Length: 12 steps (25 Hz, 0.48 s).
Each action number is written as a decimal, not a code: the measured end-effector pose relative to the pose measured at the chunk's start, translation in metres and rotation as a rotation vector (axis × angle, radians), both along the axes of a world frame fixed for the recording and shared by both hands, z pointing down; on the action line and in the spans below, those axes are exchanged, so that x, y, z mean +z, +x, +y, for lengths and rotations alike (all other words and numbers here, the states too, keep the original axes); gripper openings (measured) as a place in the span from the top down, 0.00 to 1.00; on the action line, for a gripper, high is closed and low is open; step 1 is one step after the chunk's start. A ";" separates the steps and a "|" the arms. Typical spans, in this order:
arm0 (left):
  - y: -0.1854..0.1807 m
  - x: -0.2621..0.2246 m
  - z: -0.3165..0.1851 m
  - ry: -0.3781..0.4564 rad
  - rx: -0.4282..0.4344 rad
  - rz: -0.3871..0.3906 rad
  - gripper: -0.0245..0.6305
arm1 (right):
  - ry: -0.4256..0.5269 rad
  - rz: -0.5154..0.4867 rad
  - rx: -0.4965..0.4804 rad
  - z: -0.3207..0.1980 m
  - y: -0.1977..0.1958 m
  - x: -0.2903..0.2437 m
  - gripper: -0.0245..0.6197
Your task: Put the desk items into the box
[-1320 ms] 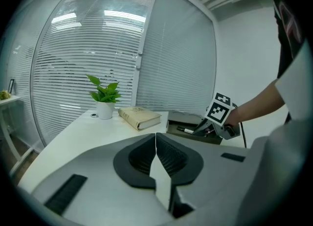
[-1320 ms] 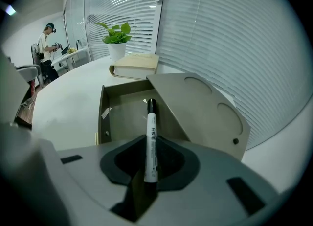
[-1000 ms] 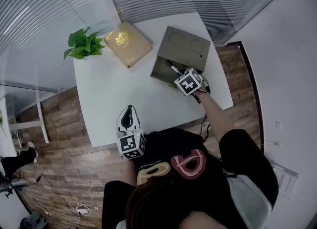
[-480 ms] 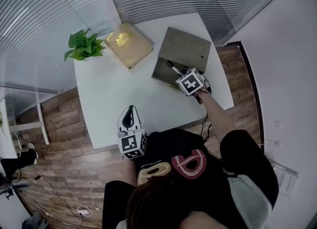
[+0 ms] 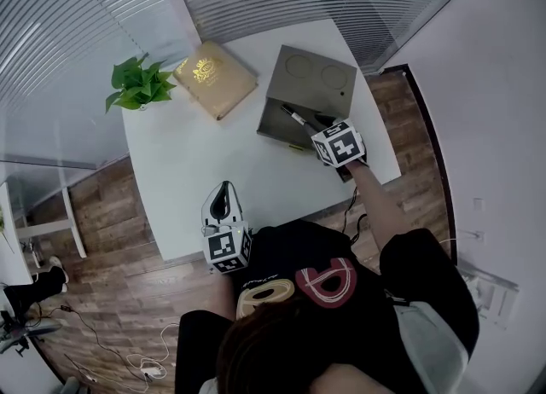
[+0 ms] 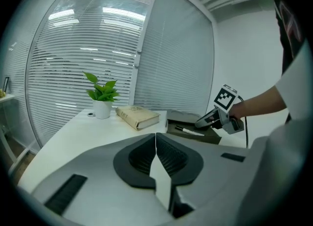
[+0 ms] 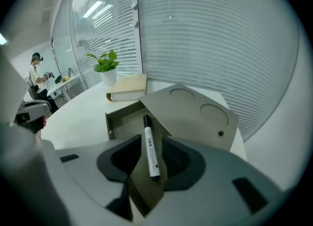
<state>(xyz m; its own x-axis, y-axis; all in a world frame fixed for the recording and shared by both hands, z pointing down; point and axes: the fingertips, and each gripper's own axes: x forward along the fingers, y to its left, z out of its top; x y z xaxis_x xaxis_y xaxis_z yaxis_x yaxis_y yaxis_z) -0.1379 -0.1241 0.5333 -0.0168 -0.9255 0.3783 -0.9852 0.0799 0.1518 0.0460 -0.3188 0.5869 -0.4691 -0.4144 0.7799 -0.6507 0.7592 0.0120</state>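
A black-and-white marker (image 7: 150, 146) lies in the open grey-brown box (image 7: 122, 115), whose lid (image 7: 195, 112) leans back with two round recesses. My right gripper (image 7: 149, 157) hovers at the box's near end. Its jaws are opening, the marker's near end lies in the gap between them, and the pads do not press on it. In the head view the marker (image 5: 296, 117) rests in the box (image 5: 273, 132), with the right gripper (image 5: 317, 122) at its right end. My left gripper (image 5: 223, 192) is shut and holds nothing, at the table's front edge.
A tan book (image 5: 215, 78) and a potted green plant (image 5: 136, 83) stand at the back left of the white table (image 5: 196, 162). Window blinds run behind the table. Wooden floor surrounds it. A person (image 7: 35, 71) stands far off at the left.
My right gripper has drawn back a little to the right, away from the box. The marker stays in the box. The left gripper has not moved.
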 end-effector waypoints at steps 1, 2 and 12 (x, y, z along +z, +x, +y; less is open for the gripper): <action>0.001 0.000 0.000 -0.001 0.005 0.002 0.94 | 0.013 -0.020 0.011 0.002 0.001 -0.006 0.75; 0.001 0.000 0.000 -0.001 0.012 0.003 0.93 | 0.026 -0.038 0.022 0.004 0.002 -0.011 0.75; 0.009 -0.013 -0.003 0.037 0.061 0.029 0.93 | 0.189 -0.262 0.045 0.037 -0.002 -0.078 0.73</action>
